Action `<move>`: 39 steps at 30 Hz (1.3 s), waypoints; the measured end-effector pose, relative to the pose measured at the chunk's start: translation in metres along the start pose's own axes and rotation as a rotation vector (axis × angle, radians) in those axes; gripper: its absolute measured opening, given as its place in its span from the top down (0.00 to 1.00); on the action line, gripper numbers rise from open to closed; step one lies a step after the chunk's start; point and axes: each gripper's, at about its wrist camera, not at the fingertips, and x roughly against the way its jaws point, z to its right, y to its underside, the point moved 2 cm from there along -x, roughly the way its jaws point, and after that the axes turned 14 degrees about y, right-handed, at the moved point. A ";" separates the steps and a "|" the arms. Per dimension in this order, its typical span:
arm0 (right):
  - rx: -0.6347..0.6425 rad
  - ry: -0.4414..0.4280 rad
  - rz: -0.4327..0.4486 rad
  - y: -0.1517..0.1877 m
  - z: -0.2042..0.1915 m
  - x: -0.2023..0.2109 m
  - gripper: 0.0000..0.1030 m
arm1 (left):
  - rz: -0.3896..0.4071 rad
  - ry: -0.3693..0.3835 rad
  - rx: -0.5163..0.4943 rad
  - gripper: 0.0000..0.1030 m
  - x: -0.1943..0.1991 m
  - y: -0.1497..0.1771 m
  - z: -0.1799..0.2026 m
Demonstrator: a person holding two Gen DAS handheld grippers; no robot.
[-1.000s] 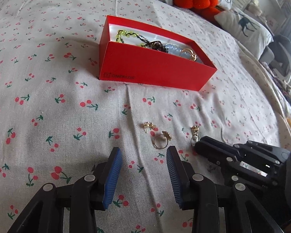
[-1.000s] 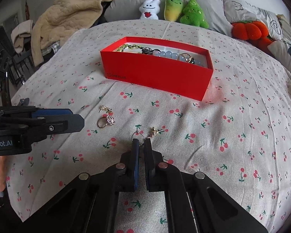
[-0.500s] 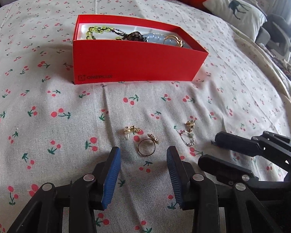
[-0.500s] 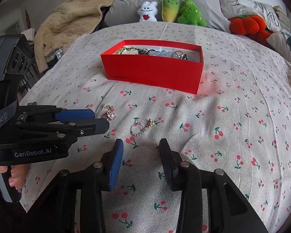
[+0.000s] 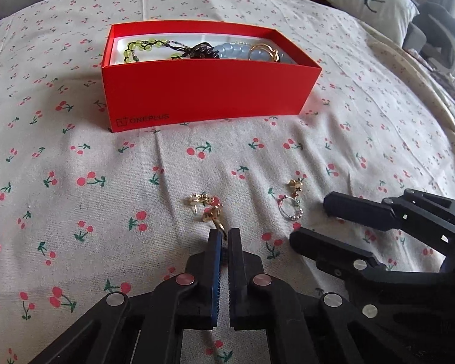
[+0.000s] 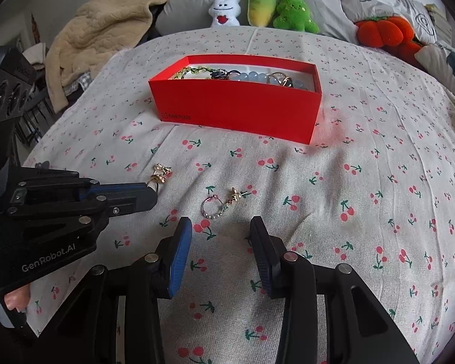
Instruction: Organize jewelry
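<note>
A gold ring (image 5: 213,214) lies on the cherry-print sheet, and my left gripper (image 5: 223,233) is shut on its band. In the right wrist view the left gripper (image 6: 150,193) holds that ring (image 6: 155,179) at its tips. A gold ear stud (image 5: 197,200) lies just beyond the ring. To the right lies a beaded silver hoop earring (image 5: 289,208) with a gold charm. My right gripper (image 6: 218,227) stands open just short of the hoop earring (image 6: 212,207), with nothing between its fingers. The red box (image 5: 197,97) behind holds bead bracelets and a gold ring.
Several plush toys (image 6: 259,7) and an orange plush pumpkin (image 6: 385,32) line the far edge of the bed. A beige blanket (image 6: 103,33) is heaped at the back left, and a deer-print pillow (image 5: 367,0) lies at the right.
My left jaws have closed on the gold ring after sliding up to it. The right jaws, shut at the hoop earring a second ago, opened and the earring lies loose.
</note>
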 end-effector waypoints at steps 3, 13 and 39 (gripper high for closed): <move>0.013 0.011 -0.007 -0.004 -0.007 -0.005 0.63 | 0.008 0.000 0.017 1.00 0.004 0.001 -0.004; 0.012 0.012 0.007 -0.007 -0.009 -0.005 0.85 | 0.020 0.025 0.063 1.00 0.011 0.005 -0.013; -0.036 0.011 0.032 0.020 0.025 0.024 0.85 | 0.031 0.019 0.074 0.94 0.000 -0.003 -0.010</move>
